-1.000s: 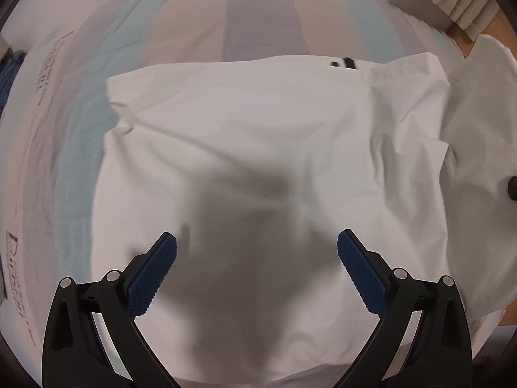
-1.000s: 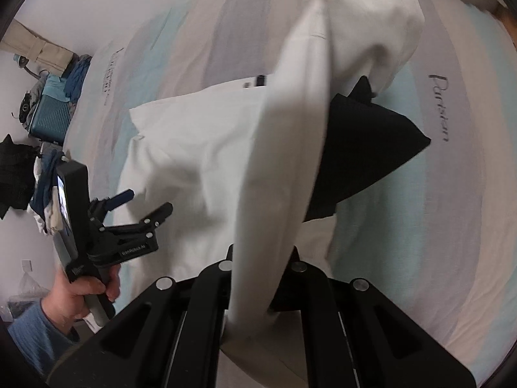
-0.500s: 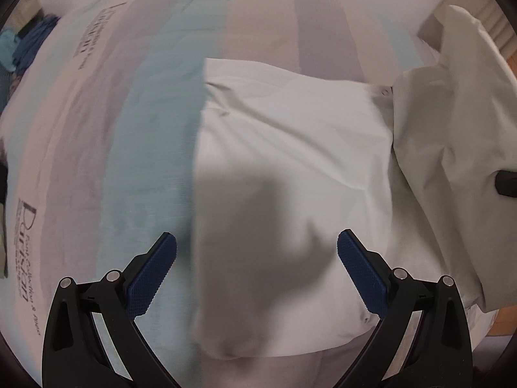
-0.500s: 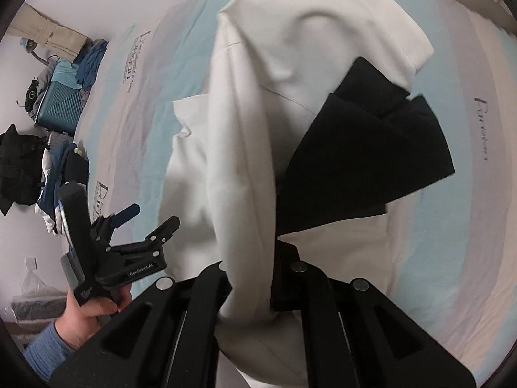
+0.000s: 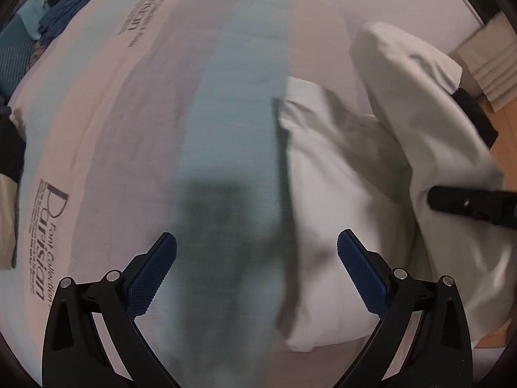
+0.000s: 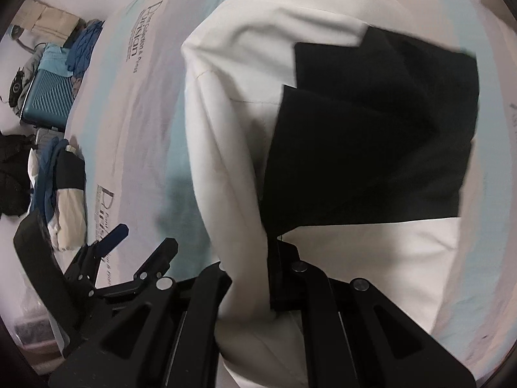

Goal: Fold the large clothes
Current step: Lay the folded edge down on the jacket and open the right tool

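Observation:
A large white garment (image 5: 339,194) with black panels (image 6: 371,148) lies on the striped bed. My right gripper (image 6: 258,278) is shut on a bunched fold of the white garment (image 6: 226,148) and holds it lifted over the rest. Its fingertips are hidden by cloth. My left gripper (image 5: 257,255) is open and empty, above the bedsheet just left of the garment's left edge. It also shows in the right wrist view (image 6: 142,239), lower left. The right gripper's black finger (image 5: 468,203) shows at the right of the left wrist view.
The bedsheet (image 5: 145,161) has pastel stripes and printed lettering. A teal suitcase (image 6: 45,100) with piled clothes (image 6: 80,45) stands beyond the bed's left side. More clothes (image 6: 64,194) lie at the bed edge. Wooden floor (image 5: 504,123) shows at right.
My left gripper has swung left, off the white garment and over bare sheet. My right gripper has carried the lifted fold further over, showing more of the black panels.

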Available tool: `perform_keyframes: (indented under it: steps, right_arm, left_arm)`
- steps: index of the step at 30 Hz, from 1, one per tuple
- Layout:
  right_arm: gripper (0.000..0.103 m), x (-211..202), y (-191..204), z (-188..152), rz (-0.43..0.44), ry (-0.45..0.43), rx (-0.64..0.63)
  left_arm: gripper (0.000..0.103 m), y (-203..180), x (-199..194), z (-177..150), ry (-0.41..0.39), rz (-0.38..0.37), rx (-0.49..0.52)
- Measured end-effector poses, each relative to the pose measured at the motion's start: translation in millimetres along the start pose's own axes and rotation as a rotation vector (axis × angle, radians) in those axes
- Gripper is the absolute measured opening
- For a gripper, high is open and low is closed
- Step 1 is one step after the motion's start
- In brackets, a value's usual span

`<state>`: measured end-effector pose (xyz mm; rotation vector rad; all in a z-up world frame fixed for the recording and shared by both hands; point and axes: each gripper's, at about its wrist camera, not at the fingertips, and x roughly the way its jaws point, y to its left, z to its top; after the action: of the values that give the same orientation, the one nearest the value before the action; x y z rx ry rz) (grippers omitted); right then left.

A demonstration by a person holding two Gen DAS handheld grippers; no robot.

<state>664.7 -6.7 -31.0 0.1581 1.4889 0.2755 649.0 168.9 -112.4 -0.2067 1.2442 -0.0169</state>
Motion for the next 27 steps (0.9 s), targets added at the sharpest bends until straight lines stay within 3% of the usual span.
perform_keyframes:
  steps: [6,14,27]
  right_arm:
    - [0.004,50.0,30.3,2.0,0.001,0.004,0.025]
    - [0.004,113.9,32.8,-5.3,-0.110,-0.013,-0.001]
    - [0.005,148.4,45.6,-14.1,-0.234,-0.069,-0.081]
  left_arm:
    - [0.097,46.9,8.5,3.4,0.022,0.056,0.001]
    - [0.097,80.7,16.5,-12.4,0.035,0.088,0.016]
    - [0.097,98.2,27.4,-41.5,0.029,0.078,-0.056]
